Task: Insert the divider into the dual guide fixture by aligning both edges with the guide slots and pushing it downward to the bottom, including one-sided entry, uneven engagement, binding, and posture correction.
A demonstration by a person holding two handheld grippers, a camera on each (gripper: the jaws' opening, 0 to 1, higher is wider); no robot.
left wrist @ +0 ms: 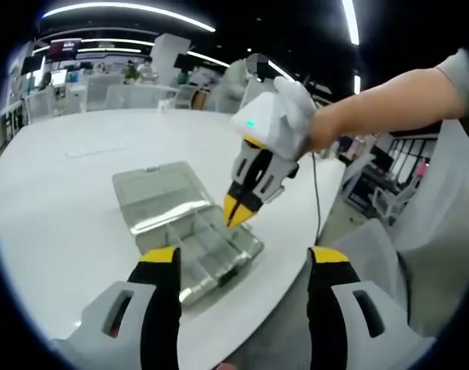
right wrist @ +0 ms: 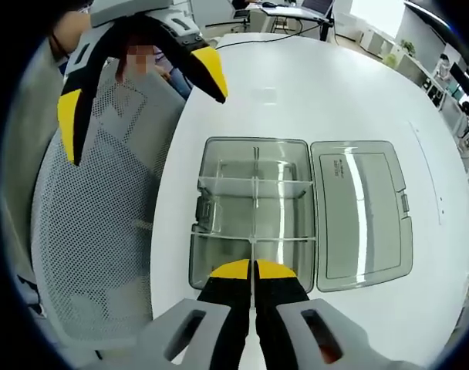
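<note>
A clear plastic compartment box (right wrist: 219, 266) lies on the white table (right wrist: 296, 92), its lid (right wrist: 362, 216) folded open to the right. My right gripper (right wrist: 254, 271) is shut on a thin clear divider (right wrist: 254, 248), seen edge-on and held upright over the box's near compartment, in line with the centre partition. In the left gripper view the right gripper (left wrist: 239, 210) points down into the box (left wrist: 211, 254), with the open lid (left wrist: 153, 193) behind it. My left gripper (left wrist: 244, 258) is open and holds nothing, hovering away from the box; it also appears as the left gripper (right wrist: 142, 92) beyond the table's edge.
A grey mesh chair (right wrist: 96, 231) stands against the table's left edge. A cable (left wrist: 318, 193) hangs over the table edge near a person's gloved hand (left wrist: 296, 116). Office desks and chairs (left wrist: 111, 89) fill the background.
</note>
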